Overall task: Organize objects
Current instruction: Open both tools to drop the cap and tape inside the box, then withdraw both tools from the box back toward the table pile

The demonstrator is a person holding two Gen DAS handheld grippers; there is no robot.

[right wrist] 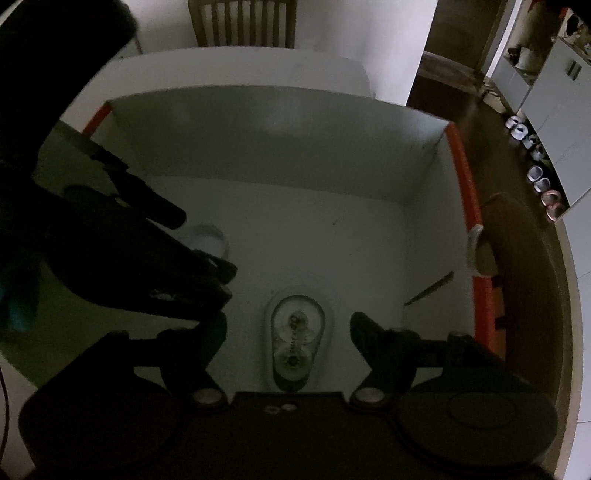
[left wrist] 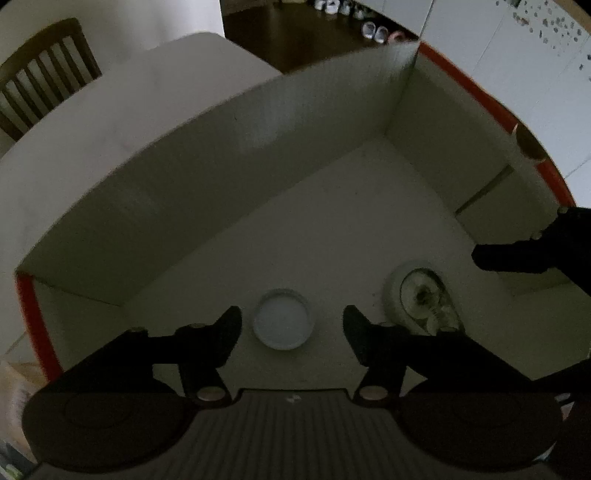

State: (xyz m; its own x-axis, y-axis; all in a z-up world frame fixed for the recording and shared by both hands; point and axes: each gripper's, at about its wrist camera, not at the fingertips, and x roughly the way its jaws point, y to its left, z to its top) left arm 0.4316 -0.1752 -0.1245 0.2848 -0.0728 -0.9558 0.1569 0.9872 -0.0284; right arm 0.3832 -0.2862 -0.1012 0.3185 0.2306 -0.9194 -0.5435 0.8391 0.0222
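Both grippers reach down into a white cardboard box (left wrist: 229, 155) with orange-red edges. In the left wrist view, my left gripper (left wrist: 291, 325) is open, its jaws on either side of a small round white lid-like dish (left wrist: 283, 319) that lies on the box floor. A clear correction-tape dispenser (left wrist: 423, 297) lies to its right. In the right wrist view, my right gripper (right wrist: 288, 328) is open above and around that dispenser (right wrist: 297, 339). The left gripper (right wrist: 207, 258) shows as a dark shape at left, partly hiding the round dish (right wrist: 208, 238).
The box (right wrist: 258, 133) stands on a white table (left wrist: 110, 110). A wooden chair (right wrist: 243, 24) stands behind the table. Several shoes (right wrist: 535, 166) line the dark floor near white cabinets at right. The right gripper's tip (left wrist: 517, 251) enters the left wrist view at right.
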